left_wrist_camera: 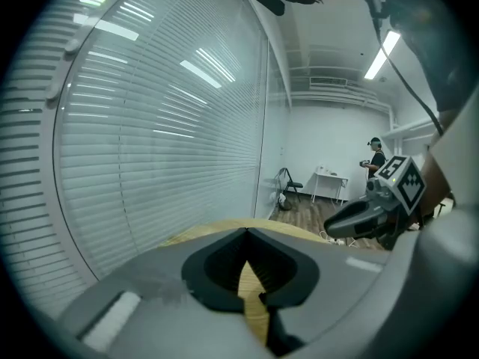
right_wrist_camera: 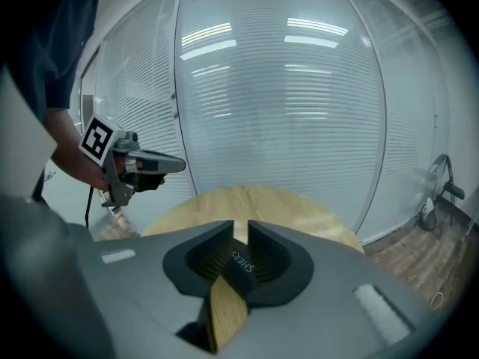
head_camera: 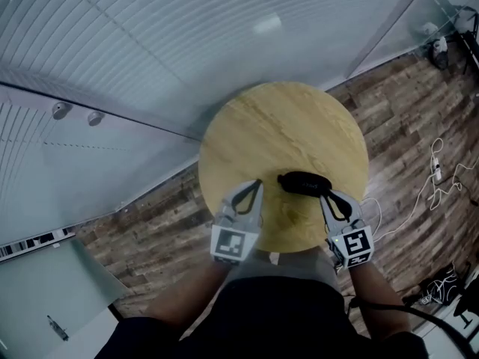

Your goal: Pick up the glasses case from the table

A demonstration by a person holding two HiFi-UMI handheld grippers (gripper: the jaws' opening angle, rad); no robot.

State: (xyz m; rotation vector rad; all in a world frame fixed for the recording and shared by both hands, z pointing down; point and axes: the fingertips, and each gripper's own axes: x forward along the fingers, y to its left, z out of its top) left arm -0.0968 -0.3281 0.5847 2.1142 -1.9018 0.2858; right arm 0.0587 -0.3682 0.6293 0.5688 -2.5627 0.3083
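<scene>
Wood table (head_camera: 247,118) bears the black glasses case (head_camera: 303,182). The right gripper (head_camera: 324,195), jaws a crack apart, is at its right end. The left gripper (head_camera: 259,183) is pressed together just left of it. White cables (head_camera: 436,172) trail on the floor at right.

slatted blinds (head_camera: 150,43) are seen across the upper left of the head view. a wood-plank floor (head_camera: 404,111) is shown at right, with a white cable (head_camera: 436,172) laid on it. a folding chair (left_wrist_camera: 288,185) is seen mid-frame in the left gripper view.

Black glasses case (head_camera: 303,182), pale yellow wood-grain table (head_camera: 277,126), brown plank floor (head_camera: 404,118).
</scene>
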